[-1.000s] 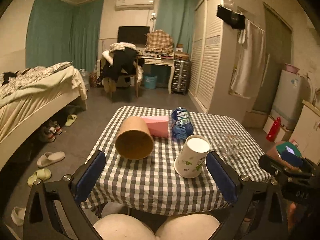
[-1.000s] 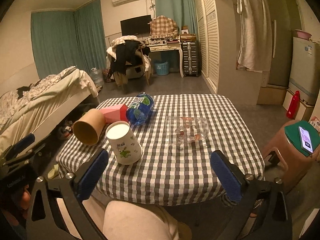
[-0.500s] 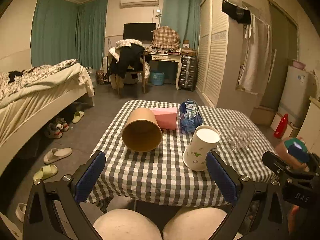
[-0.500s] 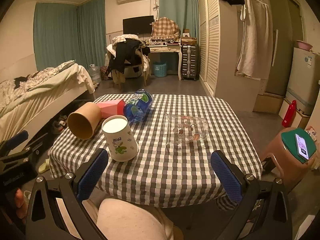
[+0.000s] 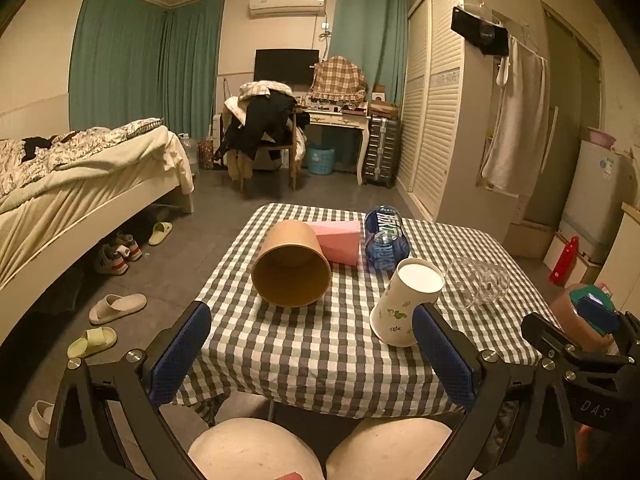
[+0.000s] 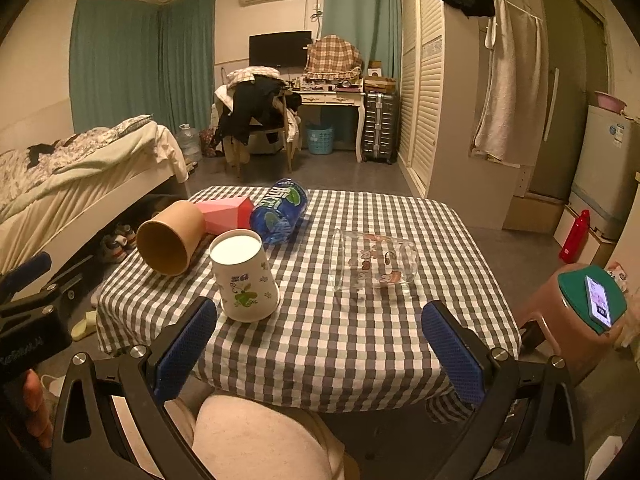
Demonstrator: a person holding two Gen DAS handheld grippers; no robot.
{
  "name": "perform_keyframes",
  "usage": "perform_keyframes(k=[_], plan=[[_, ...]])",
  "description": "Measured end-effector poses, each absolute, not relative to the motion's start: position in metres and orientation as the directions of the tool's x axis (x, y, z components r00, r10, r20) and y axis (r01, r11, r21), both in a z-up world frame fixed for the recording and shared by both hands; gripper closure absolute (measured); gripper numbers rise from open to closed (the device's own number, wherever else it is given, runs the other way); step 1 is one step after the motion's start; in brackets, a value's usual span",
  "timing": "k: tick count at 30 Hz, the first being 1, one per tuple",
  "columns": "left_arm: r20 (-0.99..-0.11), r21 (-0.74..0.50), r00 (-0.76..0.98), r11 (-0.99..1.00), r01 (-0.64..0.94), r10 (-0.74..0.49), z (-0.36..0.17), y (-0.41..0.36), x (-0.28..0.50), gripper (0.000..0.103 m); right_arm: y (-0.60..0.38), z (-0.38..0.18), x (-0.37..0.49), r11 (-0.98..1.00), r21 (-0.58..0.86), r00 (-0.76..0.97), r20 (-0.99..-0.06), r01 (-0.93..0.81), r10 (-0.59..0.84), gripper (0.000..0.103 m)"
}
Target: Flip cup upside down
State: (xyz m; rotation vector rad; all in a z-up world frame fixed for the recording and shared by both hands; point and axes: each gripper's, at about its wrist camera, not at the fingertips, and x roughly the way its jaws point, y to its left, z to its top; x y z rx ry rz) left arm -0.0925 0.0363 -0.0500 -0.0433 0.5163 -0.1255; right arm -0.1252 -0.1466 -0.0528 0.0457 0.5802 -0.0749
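Small table under a grey-and-white checked cloth (image 6: 360, 344), white paper cup with green print (image 6: 244, 276) mouth down, brown paper tub (image 6: 170, 238) on its side, pink box (image 6: 226, 212), blue plastic bottle (image 6: 280, 212) and clear glass tumbler (image 6: 372, 262) lying down

Both grippers (image 5: 312, 354) (image 6: 320, 344) drawn back slightly.

White letters "DAS" stand on the black body of the right gripper (image 5: 592, 364). The blue bottle (image 6: 280, 210) label's print is unreadable.

white cup (image 6: 245, 278) inverted on table (image 6: 360, 344) | right tongs (image 6: 318, 344) apart, seemingly empty
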Motion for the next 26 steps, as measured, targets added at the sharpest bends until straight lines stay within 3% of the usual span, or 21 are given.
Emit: perform_keyframes(k=[26], plan=[[-0.517, -0.055, 0.850, 0.995, 0.086, -0.102, -0.0562, 0.0333, -0.0868, 0.000, -0.1440, -0.0562, -0.1243, 0.998, 0.016, 0.830, -0.556, 0.056, -0.038, 0.000]])
